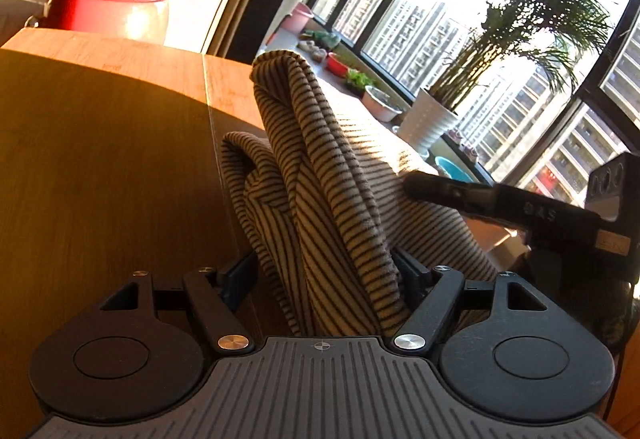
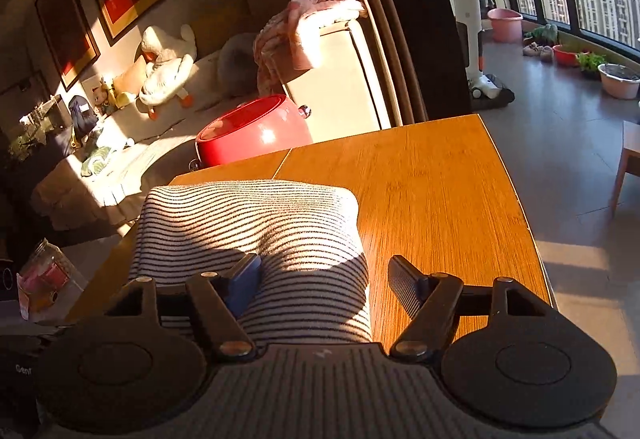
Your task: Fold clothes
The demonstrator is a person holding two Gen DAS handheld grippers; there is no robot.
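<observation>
Striped cloth point(image 1: 320, 207) sits bunched between the fingers of the left gripper point(image 1: 324, 275), which pinch a thick upright gather of it; the fabric rises in folds above the pads and drapes down toward the bench point(image 1: 100, 159). Part of the right gripper point(image 1: 480, 195) shows at the right of the left wrist view, its dark tip against the cloth's sunlit side.

Right gripper point(image 2: 324, 283): fingers spread wide, nothing held between them. The left finger point(image 2: 242, 287) lies on top of the cloth point(image 2: 256, 231); the right finger point(image 2: 406, 289) is over bare wood just beside the cloth's edge. From this view the cloth is a rounded, folded bundle resting on the bench point(image 2: 420, 179), toward its left side, with its left edge at or just past the bench edge.

Beyond the bench: a red tub point(image 2: 256, 131) just behind the far edge, a sofa point(image 2: 336, 79) with a pink blanket point(image 2: 304, 27) draped over it, a plush duck point(image 2: 168, 63), and a potted palm point(image 1: 520, 59) by the windows point(image 1: 440, 39).
</observation>
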